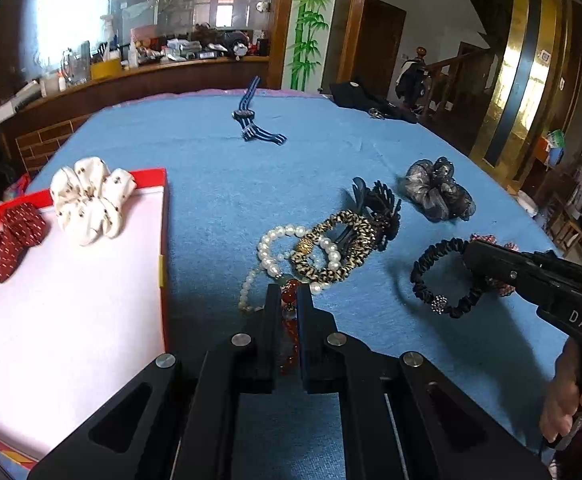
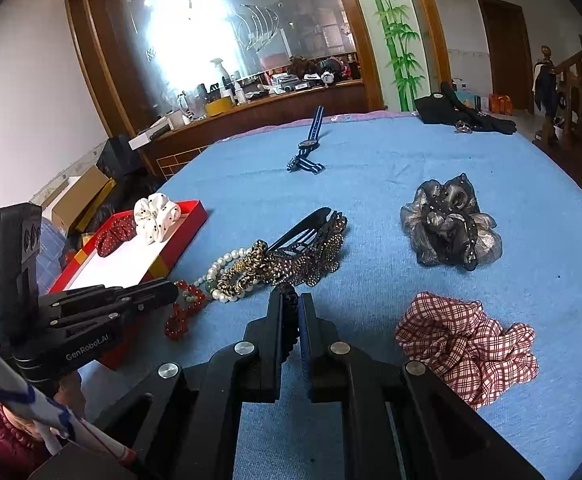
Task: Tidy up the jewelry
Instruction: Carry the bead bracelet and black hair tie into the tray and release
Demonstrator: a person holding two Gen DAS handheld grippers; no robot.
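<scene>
On the blue cloth (image 1: 211,208), just right of the red box (image 1: 165,216), the left gripper (image 1: 289,292) is clamped tight on a red bead bracelet (image 2: 183,312): glossy round red beads with a pale green one among them, the strand running back between the jaws. Beside it lies a tangle of white pearl bracelets (image 1: 275,248), a leopard-print hair tie (image 1: 331,248) and a dark claw clip (image 1: 379,208). Over on the right, the right gripper (image 2: 290,300) pinches a black ruched hair tie (image 1: 435,276), a thin gathered loop with a sparkly bead, resting on the cloth. Inside the box sit a white dotted scrunchie (image 1: 91,204) and a dark red one (image 1: 11,236). Farther out: a grey organza scrunchie (image 2: 449,228), a red checked scrunchie (image 2: 467,340), a striped-strap watch (image 1: 251,116).
</scene>
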